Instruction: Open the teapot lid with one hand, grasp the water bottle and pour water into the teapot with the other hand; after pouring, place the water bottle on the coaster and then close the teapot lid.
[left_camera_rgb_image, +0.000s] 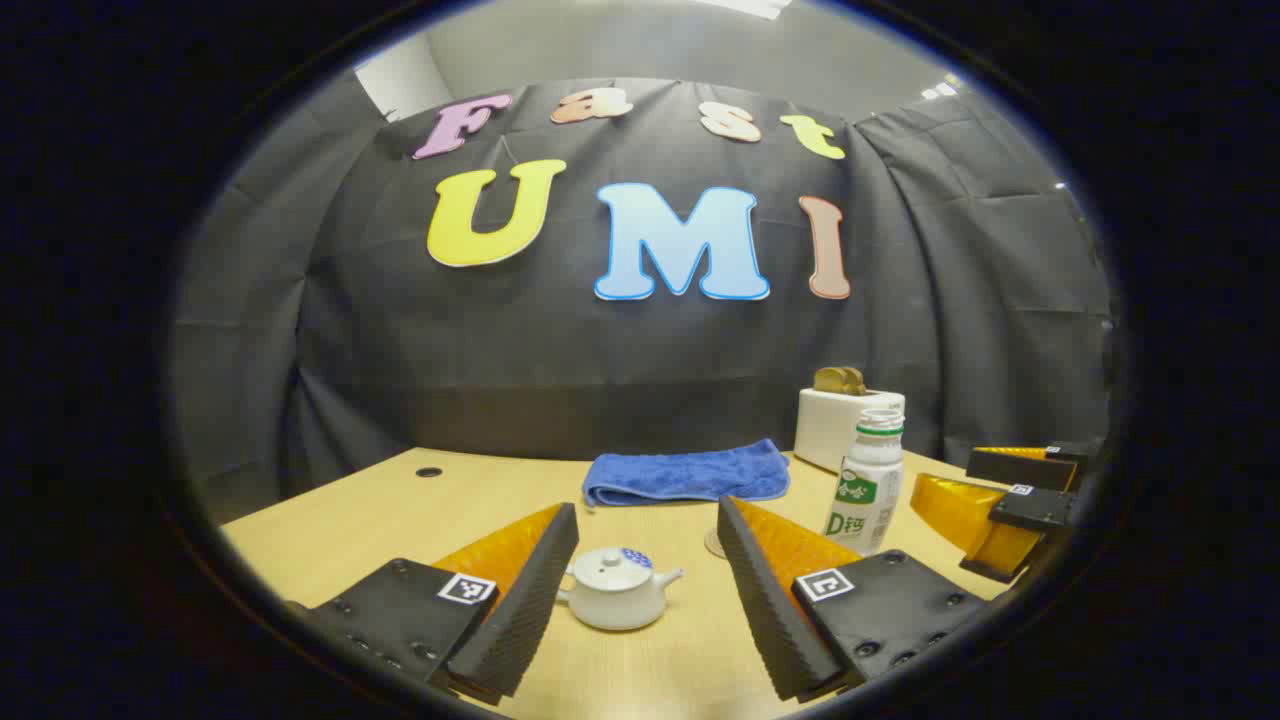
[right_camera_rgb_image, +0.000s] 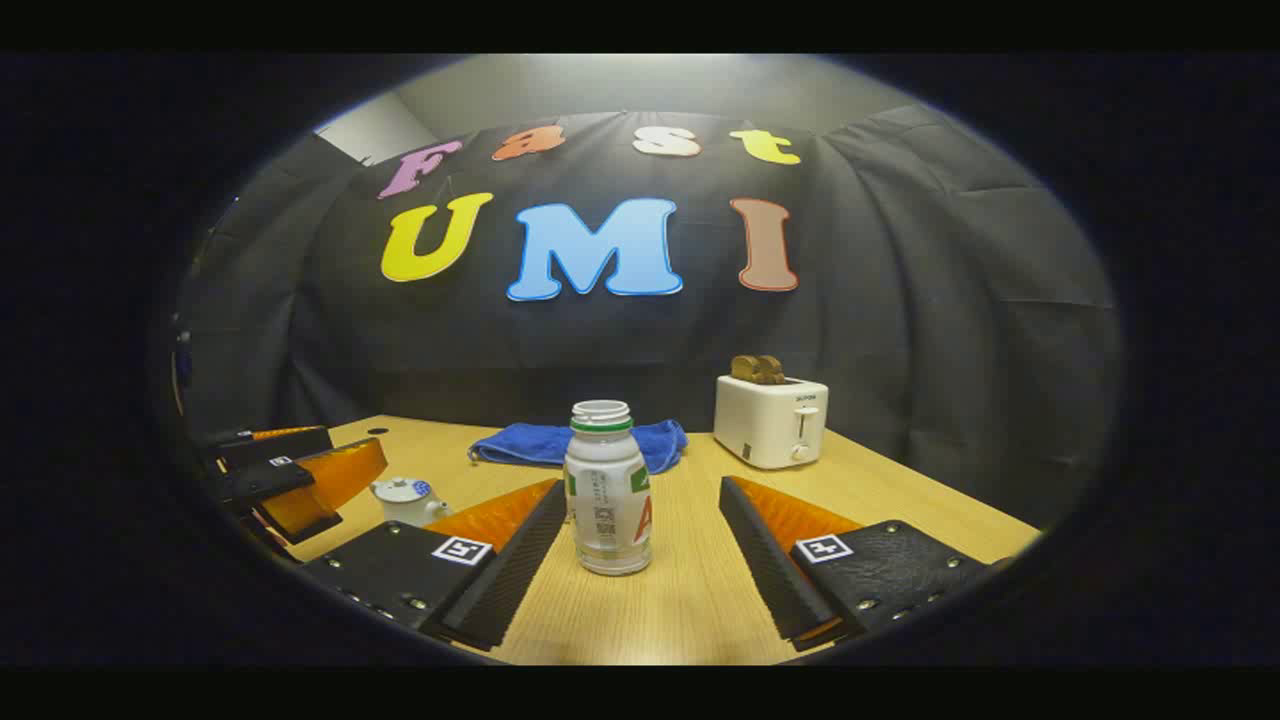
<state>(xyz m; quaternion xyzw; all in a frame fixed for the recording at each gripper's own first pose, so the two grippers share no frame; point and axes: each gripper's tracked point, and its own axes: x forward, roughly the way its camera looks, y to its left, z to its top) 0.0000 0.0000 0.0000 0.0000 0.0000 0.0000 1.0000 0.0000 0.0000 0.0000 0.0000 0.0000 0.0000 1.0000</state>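
The wooden tabletop (left_camera_rgb_image: 400, 510) spans the lower half of both views. At its far edge a white toaster (right_camera_rgb_image: 771, 421) with bread in its slots sits right of centre in the right gripper view, and a folded blue towel (left_camera_rgb_image: 687, 473) lies just left of it. The water bottle (right_camera_rgb_image: 607, 489), uncapped and upright, stands at the lower centre of the right gripper view, between the wide-spread fingers of the right tool (right_camera_rgb_image: 640, 575) and touching neither; that tool holds nothing. The small white teapot (left_camera_rgb_image: 617, 589), lid on, sits at the lower centre of the left gripper view, between the fingers of the left tool (left_camera_rgb_image: 640, 610), which are also wide apart and clear of it. A coaster (left_camera_rgb_image: 714, 543) peeks out behind the left tool's right finger, beside the bottle.
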